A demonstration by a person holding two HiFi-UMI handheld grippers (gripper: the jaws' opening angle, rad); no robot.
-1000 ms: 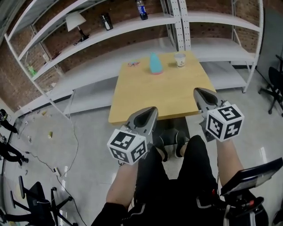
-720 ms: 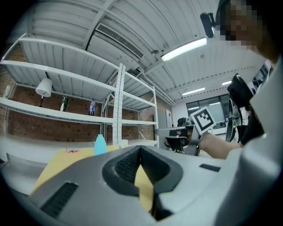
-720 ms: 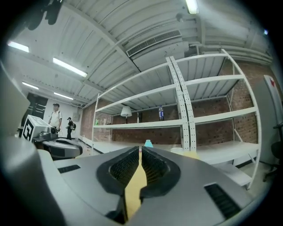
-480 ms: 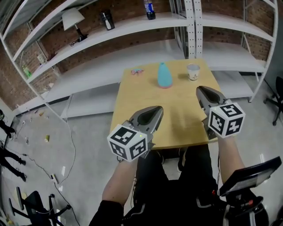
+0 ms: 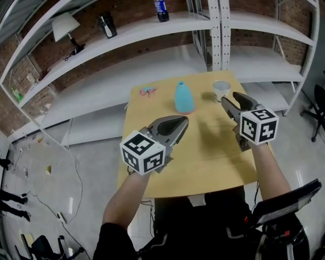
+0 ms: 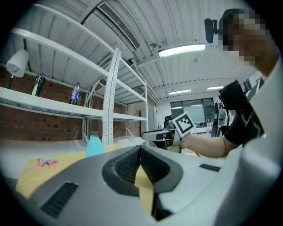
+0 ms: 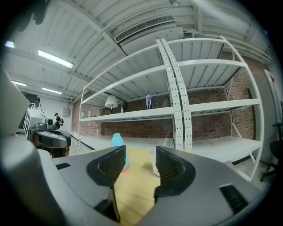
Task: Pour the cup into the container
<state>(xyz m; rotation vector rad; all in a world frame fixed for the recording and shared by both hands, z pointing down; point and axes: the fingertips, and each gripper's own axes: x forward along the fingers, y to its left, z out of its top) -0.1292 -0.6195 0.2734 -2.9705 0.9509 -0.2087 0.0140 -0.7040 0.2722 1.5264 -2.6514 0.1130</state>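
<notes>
A wooden table (image 5: 203, 157) carries a light-blue, bottle-shaped container (image 5: 184, 97) and, to its right, a small white cup (image 5: 221, 90). My right gripper (image 5: 227, 100) hovers just in front of the cup and does not touch it. Its jaws are opening, with nothing between them. In the right gripper view the cup (image 7: 155, 164) shows through the gap of the right gripper (image 7: 140, 161), with the container (image 7: 117, 145) to the left. My left gripper (image 5: 181, 121) is shut and empty over the table's middle, short of the container (image 6: 93, 146).
A small pink object (image 5: 147, 91) lies at the table's far left. White shelving (image 5: 152, 30) behind the table holds a lamp (image 5: 63, 25), a dark flask (image 5: 106, 25) and a bottle (image 5: 161, 10). An office chair (image 5: 319, 104) stands at the right edge.
Both grippers have moved forward from before the table's near edge to over its top. The right one now sits close to the cup, and its jaws have parted.
</notes>
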